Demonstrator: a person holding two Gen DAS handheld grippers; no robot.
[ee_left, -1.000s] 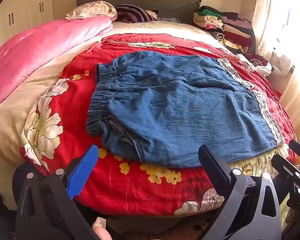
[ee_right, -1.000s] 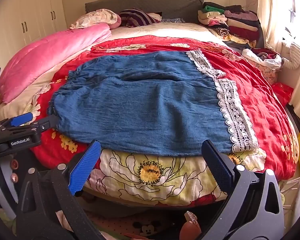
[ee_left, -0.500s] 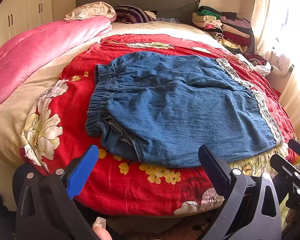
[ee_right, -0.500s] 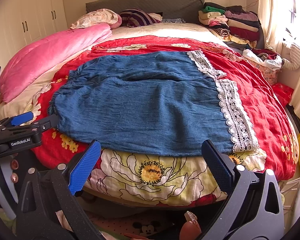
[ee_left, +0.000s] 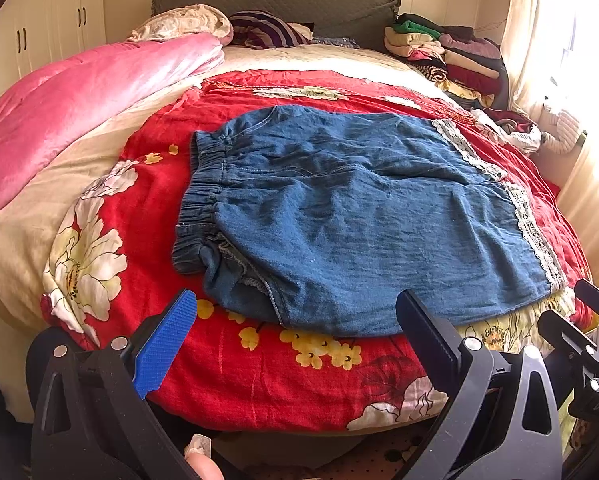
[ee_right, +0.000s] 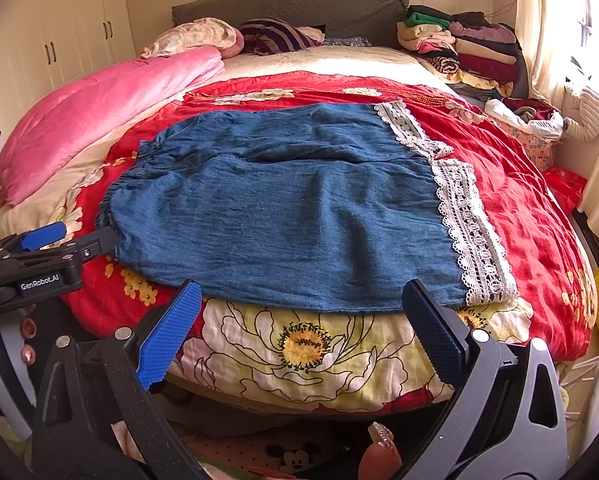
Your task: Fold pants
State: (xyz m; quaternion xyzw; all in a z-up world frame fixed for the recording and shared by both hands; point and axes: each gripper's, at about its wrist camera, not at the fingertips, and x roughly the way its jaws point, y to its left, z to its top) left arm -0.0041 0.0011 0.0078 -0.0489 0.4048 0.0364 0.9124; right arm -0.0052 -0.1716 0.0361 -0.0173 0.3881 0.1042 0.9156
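Note:
Blue denim pants (ee_left: 359, 216) lie flat on the red floral bedspread (ee_left: 147, 248), elastic waistband to the left, white lace hems to the right. They also show in the right wrist view (ee_right: 299, 216). My left gripper (ee_left: 295, 332) is open and empty, just short of the pants' near edge by the waistband. My right gripper (ee_right: 299, 320) is open and empty, just short of the near edge toward the lace hem (ee_right: 471, 232). The left gripper also shows at the left of the right wrist view (ee_right: 65, 240).
A pink quilt (ee_left: 71, 108) lies along the bed's left side. Pillows (ee_left: 187, 24) lie at the headboard. A stack of folded clothes (ee_left: 447, 52) sits at the back right. A curtain and a window are on the right. Wardrobe doors stand on the left.
Both views have crept very slightly; the pants have not moved and both grippers stay open.

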